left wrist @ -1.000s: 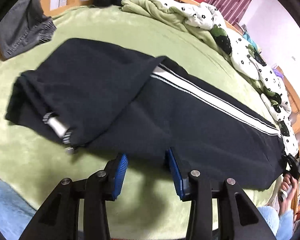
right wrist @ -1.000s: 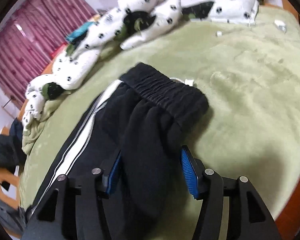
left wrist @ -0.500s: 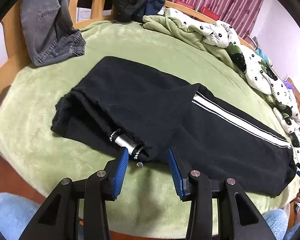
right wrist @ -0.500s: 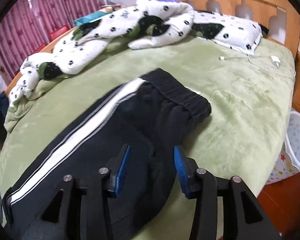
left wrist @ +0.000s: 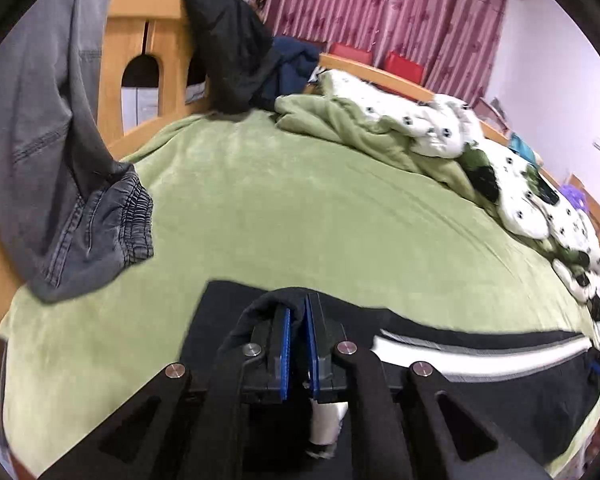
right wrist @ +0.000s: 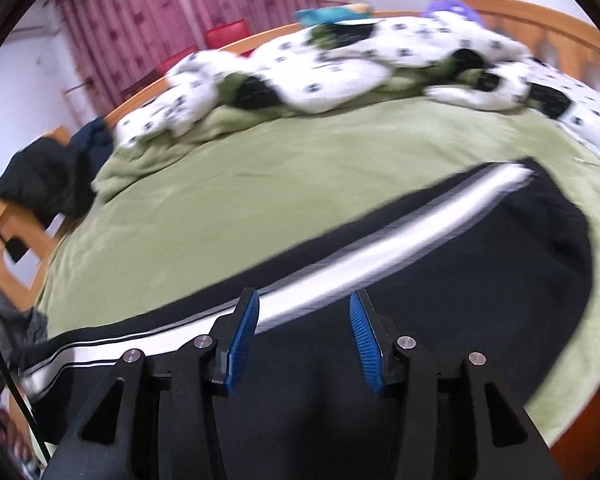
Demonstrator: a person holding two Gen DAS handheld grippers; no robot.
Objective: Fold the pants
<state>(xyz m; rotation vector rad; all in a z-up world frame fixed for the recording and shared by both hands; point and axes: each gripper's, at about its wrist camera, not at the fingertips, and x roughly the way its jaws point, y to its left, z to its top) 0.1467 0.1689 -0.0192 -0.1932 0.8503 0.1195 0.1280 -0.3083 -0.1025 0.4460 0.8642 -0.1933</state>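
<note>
Black track pants point(left wrist: 500, 376) with a white side stripe point(left wrist: 480, 354) lie lengthwise on the green blanket point(left wrist: 300, 200). My left gripper point(left wrist: 297, 320) is shut on a raised fold of the black fabric at the leg end, which bunches over its blue pads point(left wrist: 286, 344). In the right wrist view the pants point(right wrist: 480, 280) stretch from the waistband at the right down to the lower left, stripe point(right wrist: 380, 256) uppermost. My right gripper point(right wrist: 304, 320) hovers open above the middle of the pants, with nothing pressed between its fingers. This view is motion-blurred.
Grey jeans point(left wrist: 60, 160) hang over the wooden footboard point(left wrist: 140, 40) at the left, with dark clothes point(left wrist: 228, 52) beside them. A spotted white and green duvet point(left wrist: 440, 132) point(right wrist: 340, 64) is heaped along the far side. Pink curtains point(left wrist: 380, 12) hang behind.
My left gripper has gone from open beside the folded leg end to shut on the black fabric, and has lifted it. My right gripper moved from the waistband along the pants towards their middle.
</note>
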